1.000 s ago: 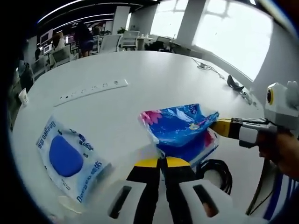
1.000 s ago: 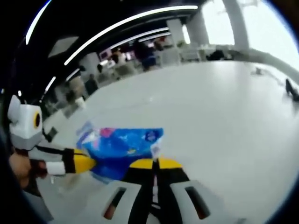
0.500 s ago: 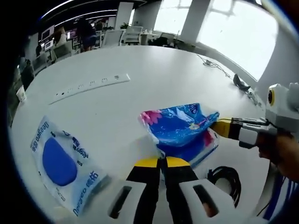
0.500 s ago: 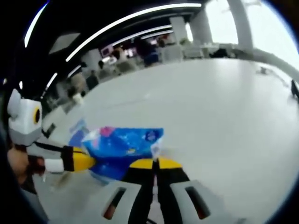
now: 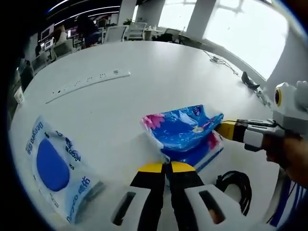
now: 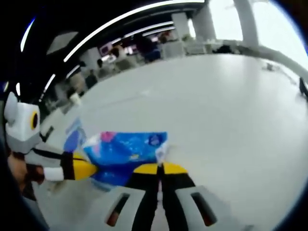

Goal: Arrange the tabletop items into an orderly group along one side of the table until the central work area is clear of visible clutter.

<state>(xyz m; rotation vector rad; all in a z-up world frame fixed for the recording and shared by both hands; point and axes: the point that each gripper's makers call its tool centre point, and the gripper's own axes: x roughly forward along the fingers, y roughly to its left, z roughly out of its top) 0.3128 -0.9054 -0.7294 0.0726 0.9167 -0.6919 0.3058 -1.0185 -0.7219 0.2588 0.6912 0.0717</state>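
Both grippers hold one blue tissue pack (image 5: 185, 132) with pink flower print just above a wide white desk (image 5: 144, 62). The left gripper (image 5: 165, 167), seen in the left gripper view, has its yellow-tipped jaws shut on the pack's near edge. The right gripper (image 5: 222, 128) reaches in from the right of that view, its jaws pinched on the pack's opposite end. In the right gripper view the same pack (image 6: 126, 147) sits just ahead of the right gripper (image 6: 159, 168), with the left gripper (image 6: 89, 169) clamped on its far end. The pack looks soft and crinkly, so the sound way to carry it is probably to move both hands together at one height, keeping the wrap lightly taut, and to set it down flat near a desk edge before either gripper lets go. A flat white pouch (image 5: 50, 168) with a blue oval lies toward the near left edge; its blue writing appears to read "Deeyeo". The tissue pack's own lettering is too small to read. A coiled black cable (image 5: 236, 185) lies at the near right, and a long white power strip (image 5: 89, 83) rests farther back.
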